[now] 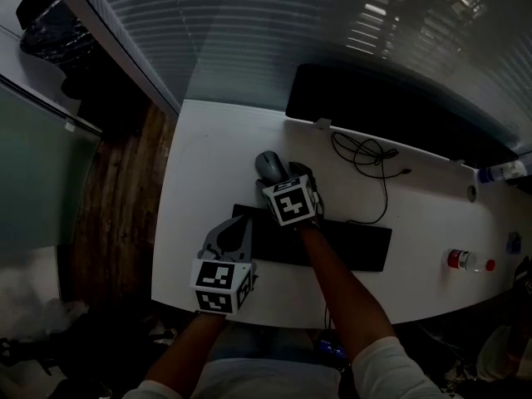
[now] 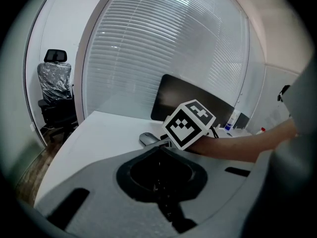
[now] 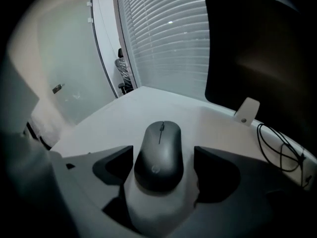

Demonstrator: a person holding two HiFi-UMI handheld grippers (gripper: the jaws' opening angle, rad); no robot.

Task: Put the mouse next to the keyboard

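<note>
Spread wide, the right gripper (image 3: 161, 163) points steeply down with the mouse (image 3: 158, 154) lying between its jaws. The pads stand off both flanks, so nothing is gripped. The dark mouse rests flat on the desk (image 1: 199, 181), with its long axis running along the gripper's own line and its scroll-wheel end pointing away. A straight close would, I judge, pinch it across its narrow width.

From above, the mouse sits just behind the rear edge of the black keyboard (image 1: 332, 243), toward that keyboard's left end, and the right hand reaches over the keyboard to it. The right gripper is plainly the nearer one. The left gripper (image 1: 237, 229) hangs apart at the keyboard's left end, jaws together and empty.

Behind the mouse stands a dark monitor (image 1: 374, 106), with a loose cable (image 1: 370, 160) coiled in front of it and a bottle (image 1: 468, 260) lying well off to the right. The desk is white and otherwise fairly bare. Closed blinds (image 2: 168, 48) cover the window wall, a plastic-wrapped office chair (image 2: 54, 83) waits in the corner, and the floor (image 1: 116, 198) is dark wood.
</note>
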